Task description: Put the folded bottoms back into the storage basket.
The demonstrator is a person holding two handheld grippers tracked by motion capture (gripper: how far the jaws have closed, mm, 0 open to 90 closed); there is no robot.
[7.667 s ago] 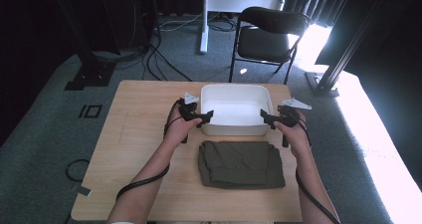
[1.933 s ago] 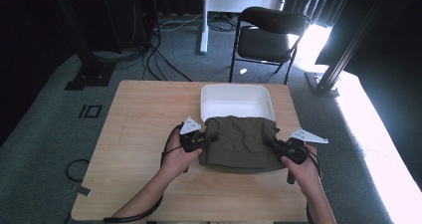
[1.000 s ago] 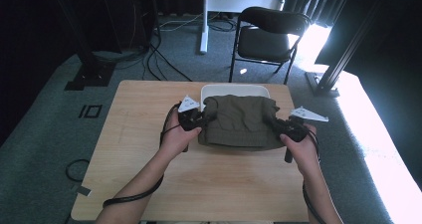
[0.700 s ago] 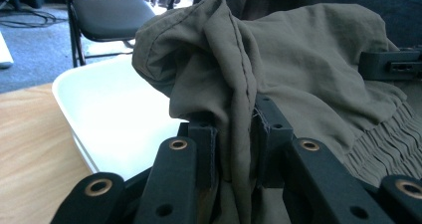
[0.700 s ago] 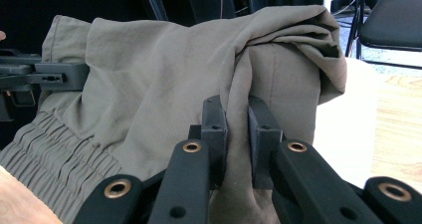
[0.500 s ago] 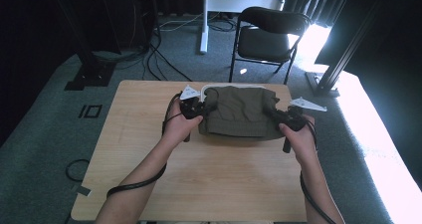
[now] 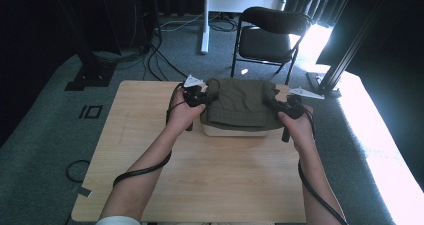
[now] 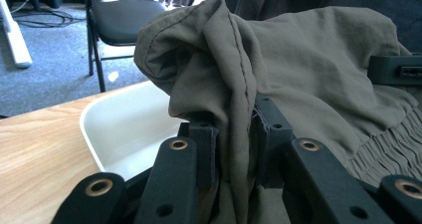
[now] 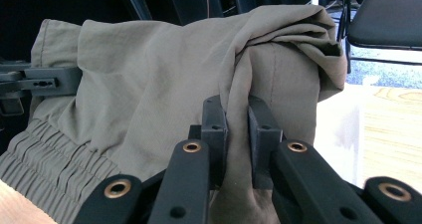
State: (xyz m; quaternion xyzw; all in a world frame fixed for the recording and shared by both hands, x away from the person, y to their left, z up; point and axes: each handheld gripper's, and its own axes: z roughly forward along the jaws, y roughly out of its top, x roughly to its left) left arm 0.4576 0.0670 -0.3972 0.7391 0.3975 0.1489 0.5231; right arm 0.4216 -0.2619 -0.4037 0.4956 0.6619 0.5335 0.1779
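Note:
A folded olive-green garment hangs stretched between my two grippers, above the white tub on the wooden table. My left gripper is shut on the garment's left edge; in the left gripper view its jaws pinch a bunched fold of the garment over the white tub. My right gripper is shut on the right edge, and the right gripper view shows the garment squeezed between the jaws. The elastic waistband hangs toward the near side.
The wooden table has bare room in front of the tub and to its left. A black folding chair stands beyond the far edge. Cables lie on the grey carpet at the far left. Bright sunlight falls on the floor at right.
Both grippers have carried the garment away from me, from the table in front of the tub to over the tub, which it now largely covers. The grip has stayed the same.

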